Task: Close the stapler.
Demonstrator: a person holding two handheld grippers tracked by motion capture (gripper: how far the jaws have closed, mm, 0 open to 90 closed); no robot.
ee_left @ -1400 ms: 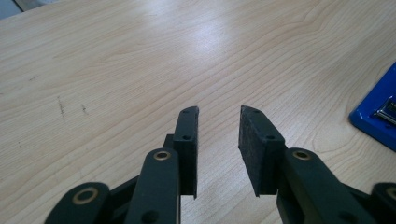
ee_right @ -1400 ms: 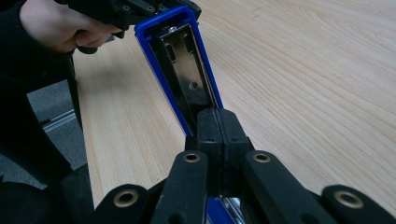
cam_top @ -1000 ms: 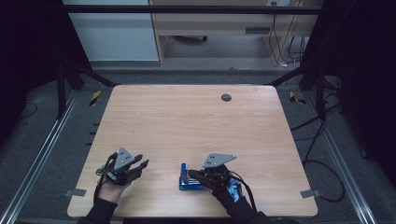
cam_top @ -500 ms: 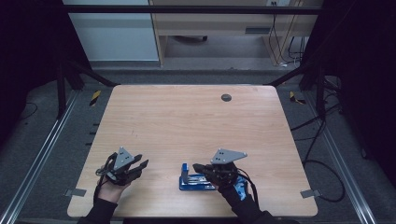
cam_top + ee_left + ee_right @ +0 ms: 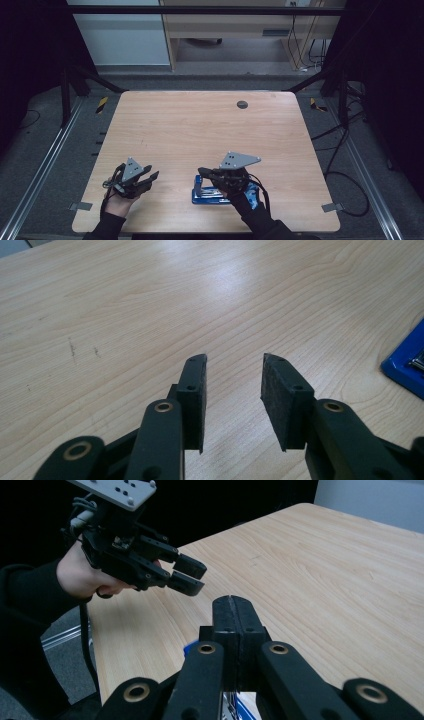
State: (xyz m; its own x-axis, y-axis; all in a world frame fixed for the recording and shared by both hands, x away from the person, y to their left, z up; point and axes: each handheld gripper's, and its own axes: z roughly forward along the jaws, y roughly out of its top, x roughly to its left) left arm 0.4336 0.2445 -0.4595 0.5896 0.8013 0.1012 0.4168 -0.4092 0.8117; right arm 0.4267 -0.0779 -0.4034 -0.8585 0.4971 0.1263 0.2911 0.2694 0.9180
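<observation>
Tabletop (image 5: 200,130): pale wood with rounded corners, seen whole from the high view; a small dark round cap (image 5: 242,104) sits near its far edge.
Blue object (image 5: 212,194): a flat bright blue thing with metal parts on top, lying near the tabletop's front edge, right of centre. It is partly hidden under the right gripper, so I cannot tell what it is; possibly a stapler.
Left gripper (image 5: 149,179): held in the left hand (image 5: 120,202) at the front left, well apart from the blue object, pointing toward it.
Left fingers (image 5: 192,400): apart, with bare wood showing in the gap and nothing between them; they have just been opening a little.
Right gripper (image 5: 202,172): held above the blue object in the high view, grey three-cornered plate on top; whether it touches the object is unclear.
Right fingers (image 5: 222,630): pressed flat together, nothing between them.
High view: gives the layout, both sleeved forearms and the dark floor around.
Left gripper view: adds wood grain up close and one blue corner (image 5: 406,369) at the right edge.
Right gripper view: adds the left gripper (image 5: 192,580) from the side, raised over the tabletop's edge, and a sliver of blue (image 5: 247,711) below its own fingers.
</observation>
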